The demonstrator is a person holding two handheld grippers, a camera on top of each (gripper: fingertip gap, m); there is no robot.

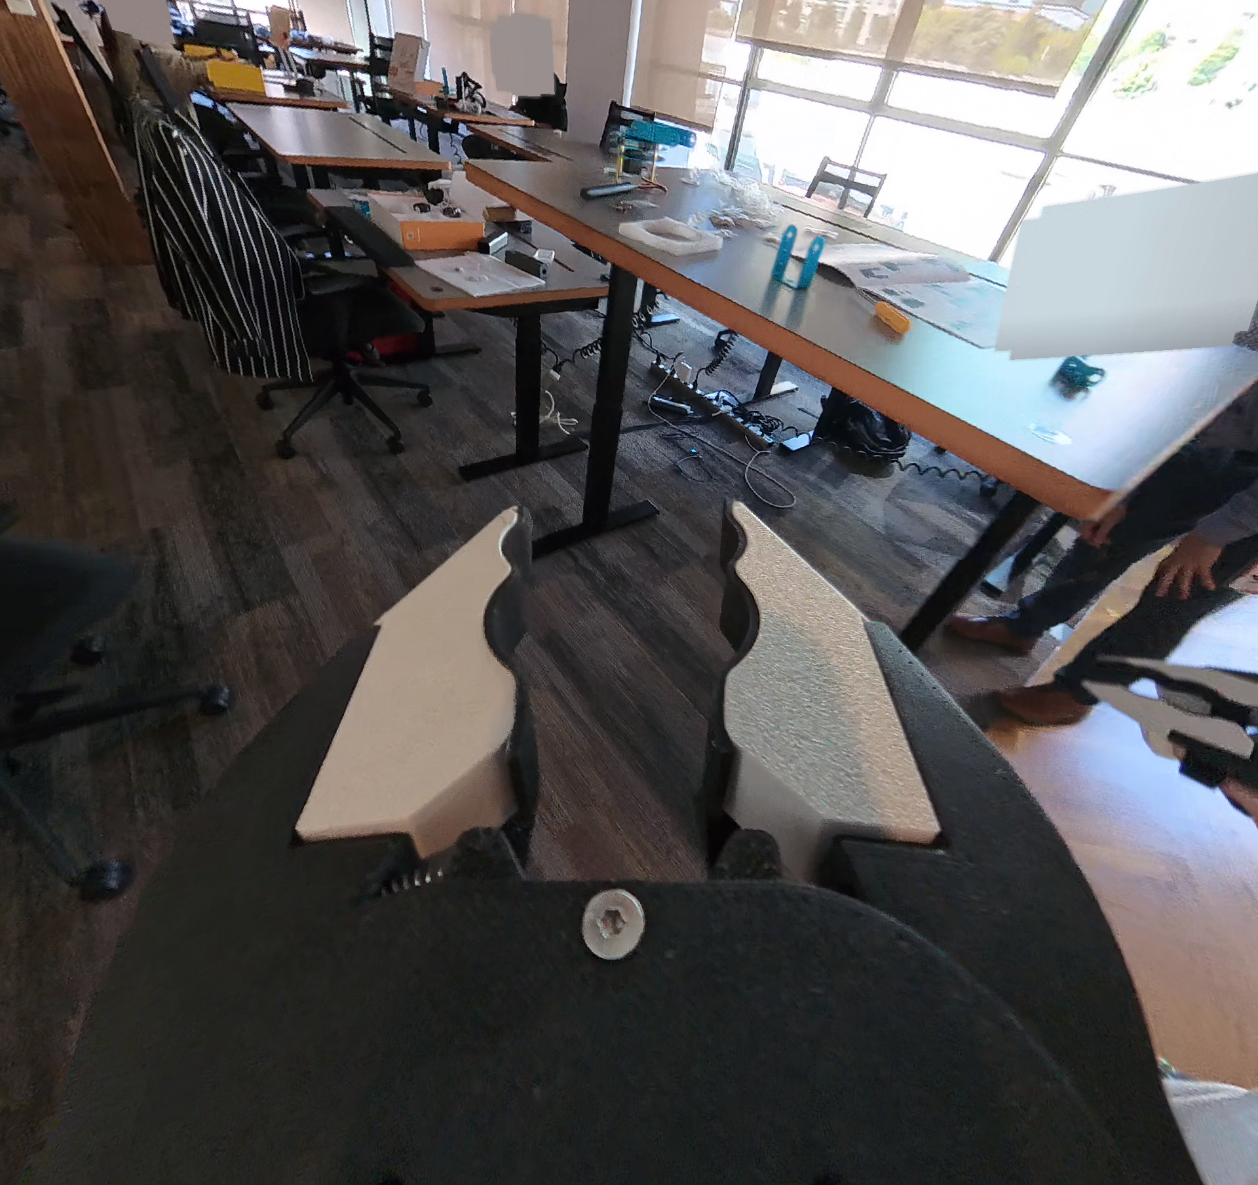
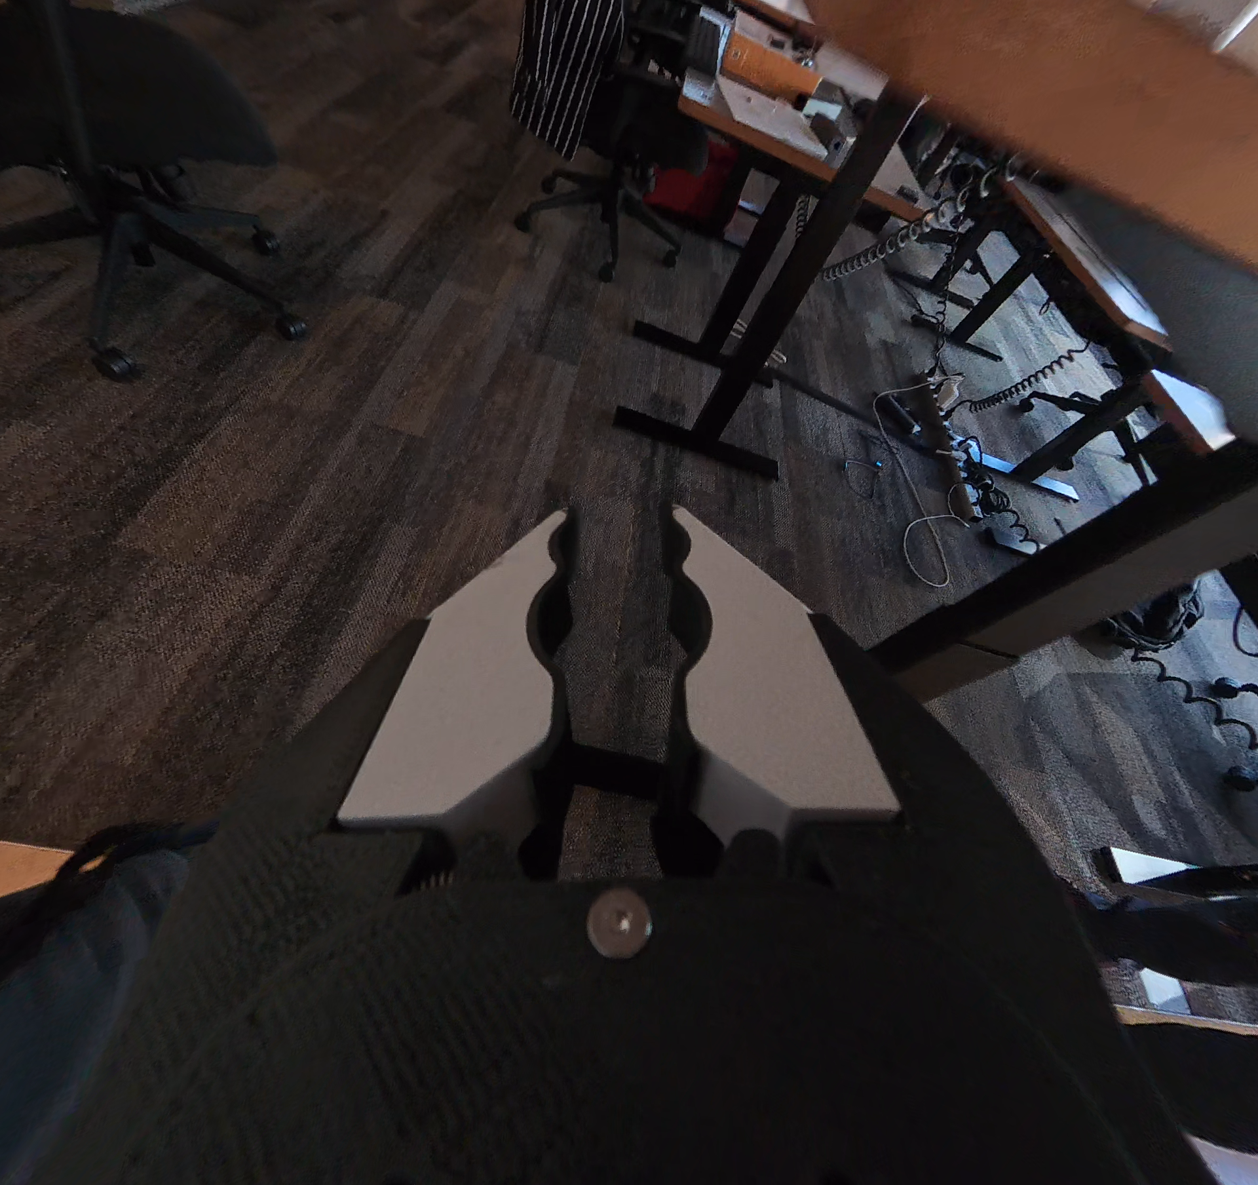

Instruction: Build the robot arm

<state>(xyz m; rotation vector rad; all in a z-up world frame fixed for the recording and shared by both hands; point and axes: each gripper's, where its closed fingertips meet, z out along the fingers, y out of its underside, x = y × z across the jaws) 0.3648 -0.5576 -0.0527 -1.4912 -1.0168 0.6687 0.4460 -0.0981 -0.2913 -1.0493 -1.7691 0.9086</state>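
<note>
Tools of both hands are hanging in open air above the grey carpet (image 1: 204, 539), holding nothing. Left tool (image 1: 626, 526) is showing its two pale fingers (image 1: 436, 689) spread well apart, with only carpet visible between them; it is pointing toward the black T-shaped foot (image 1: 592, 519) of the nearest tabletop (image 1: 885, 362). That tabletop, dark with an orange-brown edge, is carrying a blue U-shaped bracket (image 1: 796, 260), a white foam frame (image 1: 670, 236), an open paper booklet (image 1: 898, 274) and a small orange piece (image 1: 892, 318). Under it a power strip (image 1: 715, 403) and loose cables are lying on the carpet. A swivel chair (image 1: 340, 362) draped with a black-and-white striped garment (image 1: 218, 253) is standing to the left, beside a lower tabletop (image 1: 490, 287) bearing an orange box (image 1: 442, 233).

Right tool (image 2: 619, 519) is aiming lower, its fingers (image 2: 476, 696) parted by a narrower but clear gap, again over bare carpet, near the same black foot (image 2: 694, 434). It also shows at the right edge of the left wrist view, beside a person's legs and brown shoes (image 1: 994, 628).
</note>
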